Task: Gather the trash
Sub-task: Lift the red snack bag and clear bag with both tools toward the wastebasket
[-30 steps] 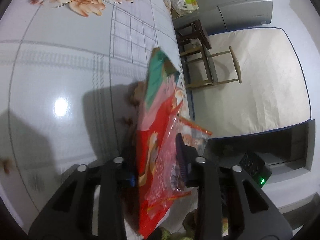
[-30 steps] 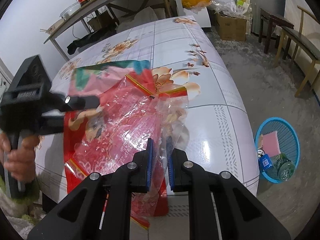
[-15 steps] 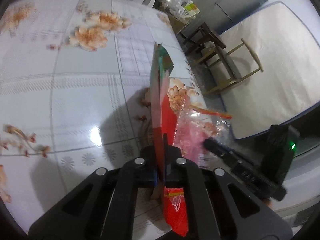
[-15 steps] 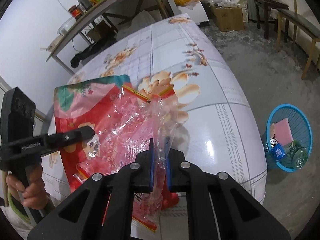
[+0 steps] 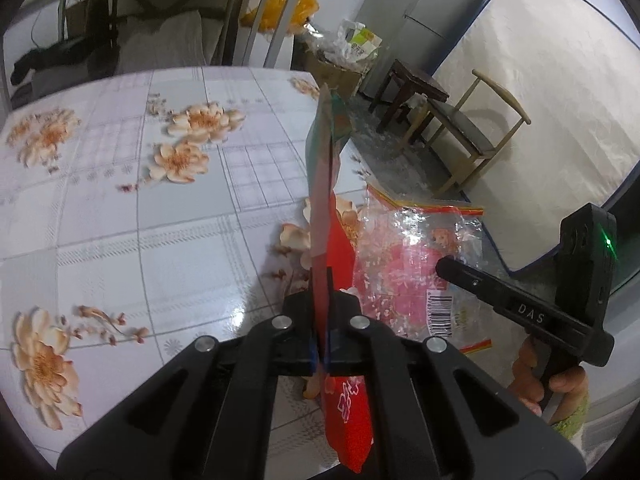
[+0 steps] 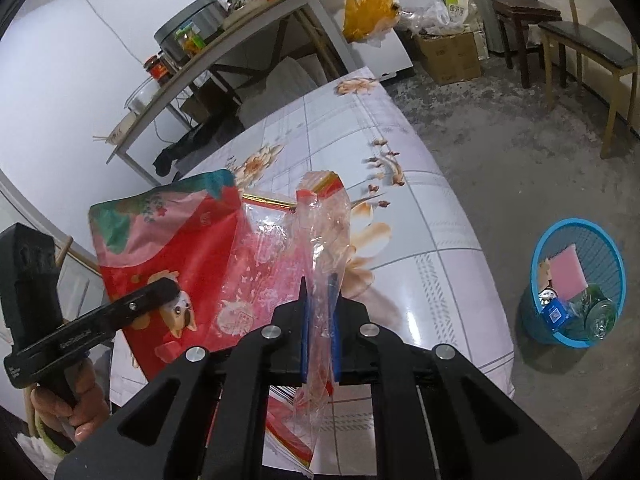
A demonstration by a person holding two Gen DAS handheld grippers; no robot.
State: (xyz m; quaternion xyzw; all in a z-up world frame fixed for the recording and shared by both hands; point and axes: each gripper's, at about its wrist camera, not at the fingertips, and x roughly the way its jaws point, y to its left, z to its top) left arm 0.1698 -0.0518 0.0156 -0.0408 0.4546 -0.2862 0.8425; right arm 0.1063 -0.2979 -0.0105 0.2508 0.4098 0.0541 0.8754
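We are clamping the red snack bag edge-on in the left gripper, pads pressed tight on it, its jaws having just been closing on the bag; the bag is standing up off the floral table, teal top pointing far. We are pinching the clear plastic wrapper in the right gripper, jaws narrow and squeezing the crumpled film. In the right wrist view the red bag is hanging to the left of the wrapper, the left gripper biting its near left part. The wrapper is overlapping the red bag's right side. A blue basket is sitting on the floor to the right of the table, holding a pink item and other bits of trash. A wooden chair is standing at the far right.
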